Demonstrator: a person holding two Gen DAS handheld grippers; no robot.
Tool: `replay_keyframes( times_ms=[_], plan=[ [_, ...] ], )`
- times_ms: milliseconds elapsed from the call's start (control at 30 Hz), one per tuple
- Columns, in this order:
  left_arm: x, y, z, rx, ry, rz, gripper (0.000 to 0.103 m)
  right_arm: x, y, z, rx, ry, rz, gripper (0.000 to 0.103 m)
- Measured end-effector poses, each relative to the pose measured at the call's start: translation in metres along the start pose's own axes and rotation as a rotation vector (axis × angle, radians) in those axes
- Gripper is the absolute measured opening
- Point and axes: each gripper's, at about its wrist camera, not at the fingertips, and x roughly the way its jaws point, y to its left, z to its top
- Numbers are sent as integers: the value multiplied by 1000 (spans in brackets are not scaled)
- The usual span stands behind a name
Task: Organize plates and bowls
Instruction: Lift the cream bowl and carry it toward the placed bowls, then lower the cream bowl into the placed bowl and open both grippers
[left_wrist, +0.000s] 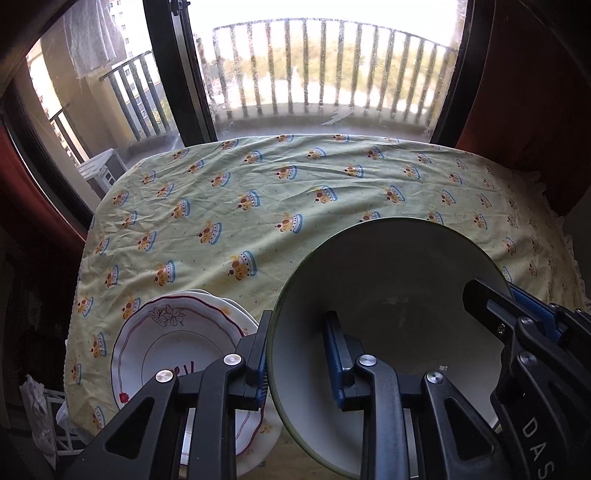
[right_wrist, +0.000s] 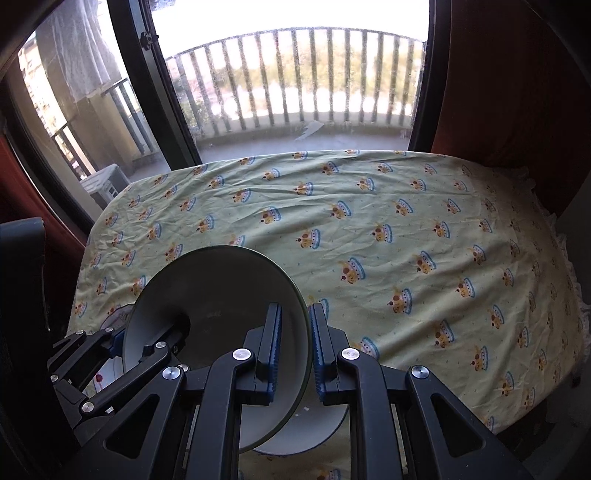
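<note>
A large white bowl with a green rim (left_wrist: 391, 295) is held tilted above the near edge of the table. My left gripper (left_wrist: 295, 354) is shut on its left rim, one finger inside and one outside. My right gripper (right_wrist: 293, 339) is shut on its right rim; the bowl shows in the right wrist view (right_wrist: 221, 291) too. A stack of white plates with a red line and flower print (left_wrist: 177, 343) lies on the cloth to the bowl's left. Another white dish (right_wrist: 306, 432) lies under the bowl.
The table is covered with a yellow cloth printed with crowns (left_wrist: 295, 192). A window and balcony railing (left_wrist: 314, 74) stand behind it. Dark red curtains (right_wrist: 517, 92) hang at the right. A white rack (left_wrist: 48, 424) stands on the floor at the left.
</note>
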Motion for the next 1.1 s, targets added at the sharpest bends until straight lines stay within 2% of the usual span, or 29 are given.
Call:
replay_keyframes(
  times_ms=[300, 533, 700, 1100],
  plan=[
    [13, -23, -17, -53, 73, 24, 24, 14, -32, -17, -42, 74, 56, 18],
    [22, -29, -25, -72, 108, 41, 24, 27, -41, -24, -62, 126, 71, 18],
    [25, -28, -24, -62, 111, 52, 24, 35, -41, -24, -58, 158, 85, 18],
    [44, -13, -31, -106, 200, 22, 24, 47, -25, -26, -83, 198, 76, 18]
  ],
)
